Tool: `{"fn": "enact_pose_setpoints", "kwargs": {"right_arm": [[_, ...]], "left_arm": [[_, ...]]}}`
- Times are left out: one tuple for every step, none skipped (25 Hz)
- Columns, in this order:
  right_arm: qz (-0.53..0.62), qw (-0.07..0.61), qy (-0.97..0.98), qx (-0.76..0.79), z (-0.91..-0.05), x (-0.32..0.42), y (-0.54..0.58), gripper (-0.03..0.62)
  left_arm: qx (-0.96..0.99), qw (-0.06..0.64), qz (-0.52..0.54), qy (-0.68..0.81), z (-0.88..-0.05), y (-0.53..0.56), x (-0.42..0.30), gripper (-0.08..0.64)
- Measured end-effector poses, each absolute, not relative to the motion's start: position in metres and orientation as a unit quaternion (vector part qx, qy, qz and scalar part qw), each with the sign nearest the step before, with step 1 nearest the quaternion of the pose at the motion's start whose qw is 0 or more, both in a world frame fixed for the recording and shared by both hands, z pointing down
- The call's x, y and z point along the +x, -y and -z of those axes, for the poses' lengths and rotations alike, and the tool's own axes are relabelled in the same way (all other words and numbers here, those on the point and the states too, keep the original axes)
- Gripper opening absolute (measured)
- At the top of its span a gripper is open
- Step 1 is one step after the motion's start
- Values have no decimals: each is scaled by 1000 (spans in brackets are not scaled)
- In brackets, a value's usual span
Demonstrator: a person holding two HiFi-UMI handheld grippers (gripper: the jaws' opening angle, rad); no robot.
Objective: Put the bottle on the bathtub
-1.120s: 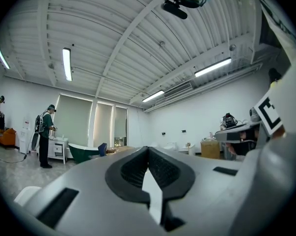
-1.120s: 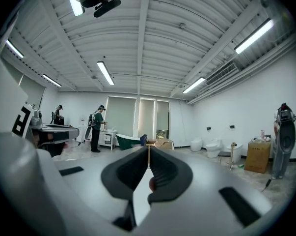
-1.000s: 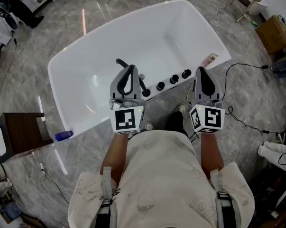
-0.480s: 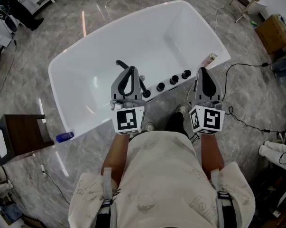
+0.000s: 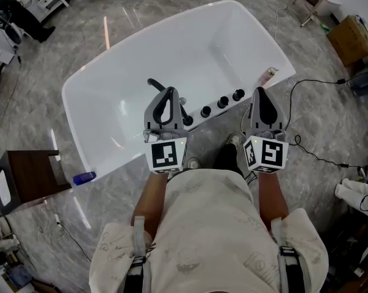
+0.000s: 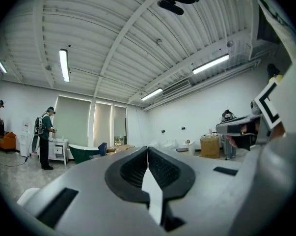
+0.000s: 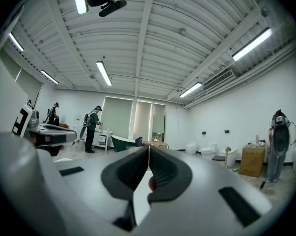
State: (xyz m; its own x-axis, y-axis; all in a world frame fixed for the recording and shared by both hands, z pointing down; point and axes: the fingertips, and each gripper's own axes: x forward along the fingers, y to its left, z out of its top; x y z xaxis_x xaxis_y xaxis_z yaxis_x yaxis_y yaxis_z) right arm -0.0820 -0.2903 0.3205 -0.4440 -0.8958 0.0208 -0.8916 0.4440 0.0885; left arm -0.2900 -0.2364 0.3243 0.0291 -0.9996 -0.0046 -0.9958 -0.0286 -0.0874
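Observation:
A white bathtub [image 5: 110,78] fills the middle of the head view, with a black faucet [image 5: 154,84] and black knobs [image 5: 223,102] on its near rim. A small pink bottle [image 5: 270,75] stands on the rim at the right end. A blue bottle [image 5: 84,177] lies by the tub's near left corner; whether it touches the rim I cannot tell. My left gripper [image 5: 168,90] [image 6: 148,149] hangs over the near rim by the faucet, jaws shut and empty. My right gripper [image 5: 259,91] [image 7: 148,148] is just outside the rim, right of the knobs, also shut and empty.
A dark wooden stool [image 5: 31,170] stands left of the tub. A black cable [image 5: 321,84] runs over the floor at the right, near a cardboard box [image 5: 351,41]. Both gripper views look across a showroom with a green tub [image 7: 122,142] and people standing far off.
The head view has drifted slightly, and my left gripper has edged a little to the right. Both grippers stay shut; the bottles lie where they were.

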Motion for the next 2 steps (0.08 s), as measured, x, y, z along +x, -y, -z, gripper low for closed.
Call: {"fn": "enact_pose_setpoints", "kwargs": {"right_arm": [[32, 33, 849, 526, -321, -81, 290, -8], [32, 33, 849, 526, -321, -81, 290, -8]], "left_arm": [[-717, 31, 29, -696, -325, 237, -289, 5], [-718, 28, 29, -695, -326, 237, -289, 5]]}}
